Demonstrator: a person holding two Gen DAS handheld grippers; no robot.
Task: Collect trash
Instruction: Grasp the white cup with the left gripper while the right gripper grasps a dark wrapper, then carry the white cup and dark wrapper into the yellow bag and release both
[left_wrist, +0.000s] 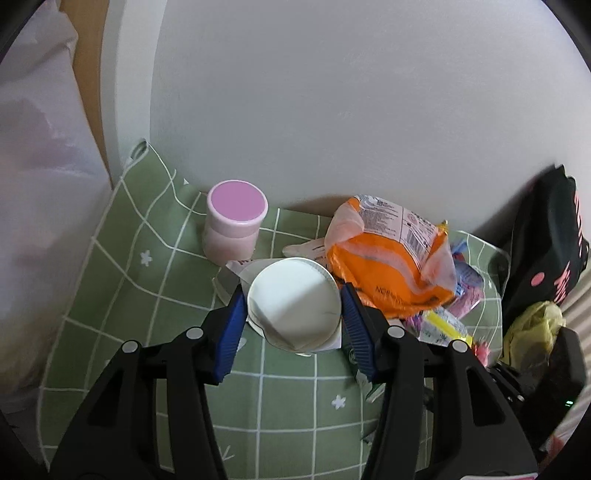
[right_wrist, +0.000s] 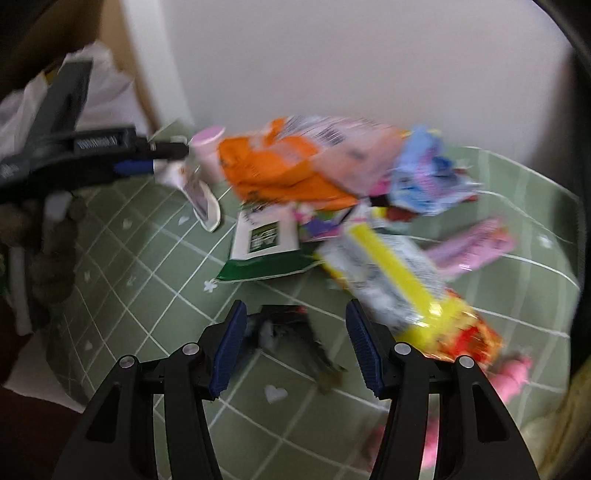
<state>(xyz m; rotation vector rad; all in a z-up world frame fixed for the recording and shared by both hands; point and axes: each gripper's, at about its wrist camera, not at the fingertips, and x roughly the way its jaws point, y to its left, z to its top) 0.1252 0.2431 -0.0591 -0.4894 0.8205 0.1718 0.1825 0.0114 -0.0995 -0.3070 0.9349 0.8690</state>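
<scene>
Left tool (left_wrist: 293, 314) straddles the white paper cup (left_wrist: 293, 304), pads at both sides of the rim; can't tell if it's actually clamped or just touching. Cup is already crushed, so squeezing could fold it flat and let it slip out. Orange snack bag (left_wrist: 391, 266) sits right against the tool's right pad and could get snagged and dragged along. Pink-lidded jar (left_wrist: 234, 225) ahead-left isn't trash; a wide swing could tip it. Right tool (right_wrist: 295, 345) is open, over a dark scrap (right_wrist: 291, 338) on the table (right_wrist: 147, 288); view is motion-blurred, so closing now risks a miss or pinching the green cloth. Yellow wrapper (right_wrist: 391, 266) lies just ahead-right.
</scene>
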